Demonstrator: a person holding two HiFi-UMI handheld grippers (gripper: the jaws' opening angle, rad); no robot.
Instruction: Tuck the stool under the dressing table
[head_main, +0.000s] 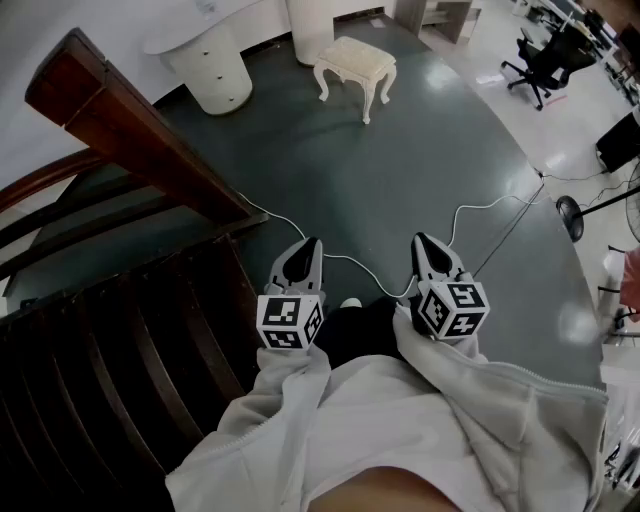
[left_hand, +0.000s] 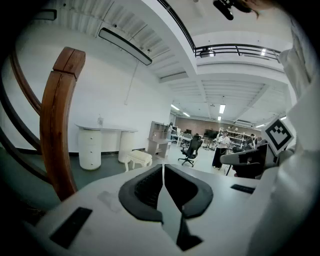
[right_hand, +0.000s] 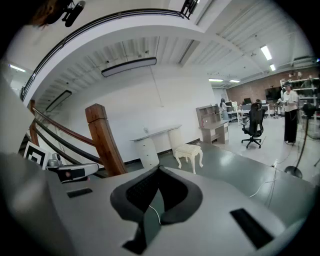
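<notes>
A cream stool (head_main: 355, 70) with carved legs stands on the dark floor far ahead, out in front of the white dressing table (head_main: 215, 55). The left gripper view shows the stool (left_hand: 137, 159) small beside the table (left_hand: 102, 142); in the right gripper view the stool (right_hand: 190, 152) stands right of the table (right_hand: 152, 140). My left gripper (head_main: 308, 245) and right gripper (head_main: 422, 242) are held close to my body, side by side, both shut with nothing between the jaws. Both are far from the stool.
A dark wooden stair rail with its newel post (head_main: 130, 130) runs along my left. White cables (head_main: 480, 215) lie across the floor ahead. A black office chair (head_main: 540, 65) and a fan stand (head_main: 575, 215) are at the right. A person (right_hand: 290, 112) stands in the distance.
</notes>
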